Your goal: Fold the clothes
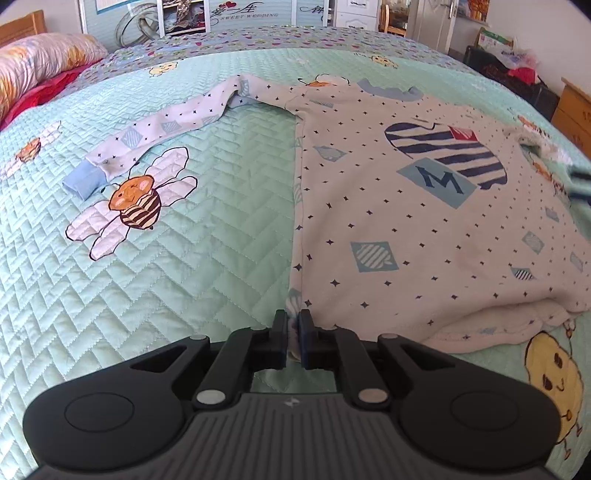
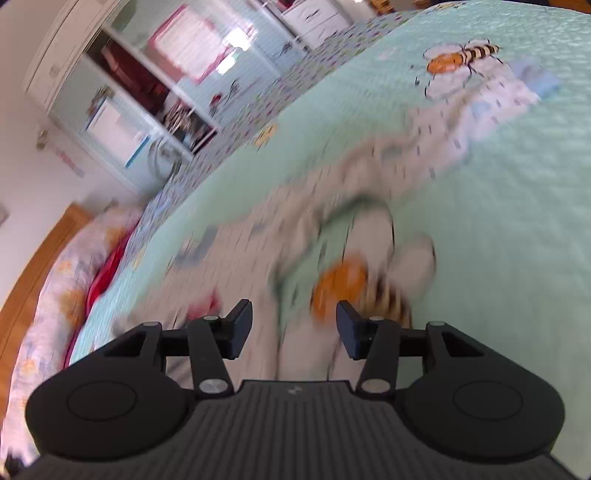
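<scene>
Now the near left hem corner of the spotted shirt (image 1: pixel 406 206), spread flat on the green quilted bed (image 1: pixel 184 277), is pinched by the left claw (image 1: pixel 293 339), while the right claw (image 2: pixel 294 328) is held wide, gripping nothing.

left gripper (image 1: pixel 293 325) jaws pinch the near hem corner of the shirt (image 1: pixel 406 206); sleeve (image 1: pixel 159 129) lies outstretched on the quilt (image 1: pixel 203 258)

"M" on shirt (image 1: pixel 406 206); "SWEET WEDDING" poster (image 1: pixel 243 13)

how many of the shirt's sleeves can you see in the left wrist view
1 clearly: the left sleeve lies stretched out across the quilt, ending in a blue cuff. The other sleeve, at the shirt's right edge, is mostly out of view.
</scene>
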The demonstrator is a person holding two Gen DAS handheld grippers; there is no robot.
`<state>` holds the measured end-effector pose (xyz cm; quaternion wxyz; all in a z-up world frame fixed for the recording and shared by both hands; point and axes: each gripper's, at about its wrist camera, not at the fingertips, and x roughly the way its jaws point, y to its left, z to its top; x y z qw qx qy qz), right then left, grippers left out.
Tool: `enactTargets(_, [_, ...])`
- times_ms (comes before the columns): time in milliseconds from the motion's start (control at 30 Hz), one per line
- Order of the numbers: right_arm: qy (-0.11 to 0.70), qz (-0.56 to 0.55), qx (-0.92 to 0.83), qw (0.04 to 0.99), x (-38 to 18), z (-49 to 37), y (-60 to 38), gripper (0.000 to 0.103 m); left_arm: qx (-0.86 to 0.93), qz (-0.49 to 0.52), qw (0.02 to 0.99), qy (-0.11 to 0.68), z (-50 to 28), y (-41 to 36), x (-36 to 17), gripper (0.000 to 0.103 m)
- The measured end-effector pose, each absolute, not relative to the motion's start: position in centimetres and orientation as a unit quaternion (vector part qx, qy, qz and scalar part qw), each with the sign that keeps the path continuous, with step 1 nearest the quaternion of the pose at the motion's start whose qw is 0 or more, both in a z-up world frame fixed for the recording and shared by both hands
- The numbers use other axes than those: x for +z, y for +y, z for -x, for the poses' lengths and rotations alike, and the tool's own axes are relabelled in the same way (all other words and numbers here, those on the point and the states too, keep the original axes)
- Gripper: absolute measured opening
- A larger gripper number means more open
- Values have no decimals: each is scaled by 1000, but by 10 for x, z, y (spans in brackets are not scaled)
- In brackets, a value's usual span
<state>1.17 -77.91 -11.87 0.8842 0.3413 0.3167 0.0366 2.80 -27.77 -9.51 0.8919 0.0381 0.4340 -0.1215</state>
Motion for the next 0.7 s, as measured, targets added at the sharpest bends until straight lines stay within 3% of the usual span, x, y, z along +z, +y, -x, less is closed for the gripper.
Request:
enactTargets(167, [327,-154,97,927,-101,88,-686,51,-108,12,909,402,-20,-267,-86,9])
enactTargets(300, [298,-30,127,946,-92,118,-614,51,-57,74,928,362,-4,-250,-71,14])
enactTargets(400, [299,-5,143,944,-92,101,-598,50,-87,114,919,368,5,-244,-64,15])
enactTargets(567, [300,36,170,938,-92,73,-572,51,-194,15,896,400,22,-292,-63,16])
enactTargets(700, [300,69,191,932,-92,50,-551,51,-250,4,875,414,25,-314,-71,17])
